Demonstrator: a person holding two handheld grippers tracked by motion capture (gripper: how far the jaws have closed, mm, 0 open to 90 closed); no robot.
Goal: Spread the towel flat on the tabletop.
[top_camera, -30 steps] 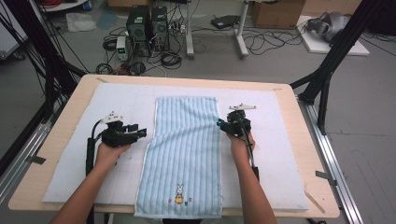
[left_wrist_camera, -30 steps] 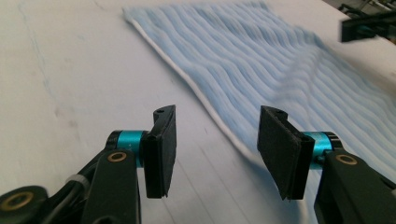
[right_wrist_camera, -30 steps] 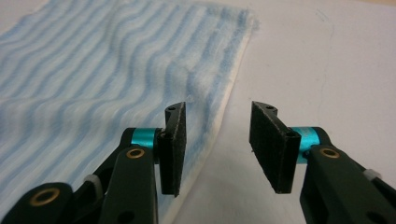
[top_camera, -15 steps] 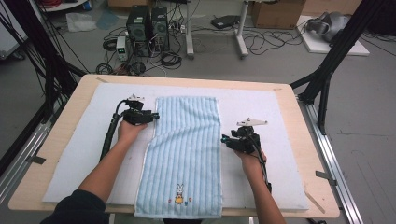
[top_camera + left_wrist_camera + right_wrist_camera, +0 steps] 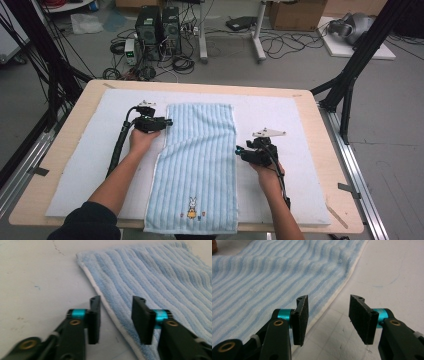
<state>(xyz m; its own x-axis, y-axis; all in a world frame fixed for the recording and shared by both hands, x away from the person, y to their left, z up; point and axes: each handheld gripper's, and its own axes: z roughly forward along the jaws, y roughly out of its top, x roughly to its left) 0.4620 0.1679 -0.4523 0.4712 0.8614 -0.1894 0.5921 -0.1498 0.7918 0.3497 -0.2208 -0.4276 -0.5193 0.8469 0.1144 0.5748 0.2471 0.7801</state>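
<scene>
A light blue striped towel (image 5: 197,165) with a small rabbit motif lies flat and lengthwise on the white mat (image 5: 285,115). My left gripper (image 5: 167,121) is at the towel's left edge near the far corner. In the left gripper view its jaws (image 5: 115,317) stand open astride the white hem of the towel (image 5: 155,277); they have just been opening, pressing on nothing. My right gripper (image 5: 239,150) is at the right edge, halfway along. Its jaws (image 5: 328,317) are open and have been opening slightly, with the towel (image 5: 267,277) hem beside one pad.
The mat covers a wooden table (image 5: 330,165). Black frame legs (image 5: 350,75) stand at both far corners. Computer boxes (image 5: 157,25) and cables lie on the floor beyond the far edge. Bare mat lies on either side of the towel.
The left gripper has moved away from me and to the right, up to the towel's left edge. The right gripper has come back toward me along the right edge.
</scene>
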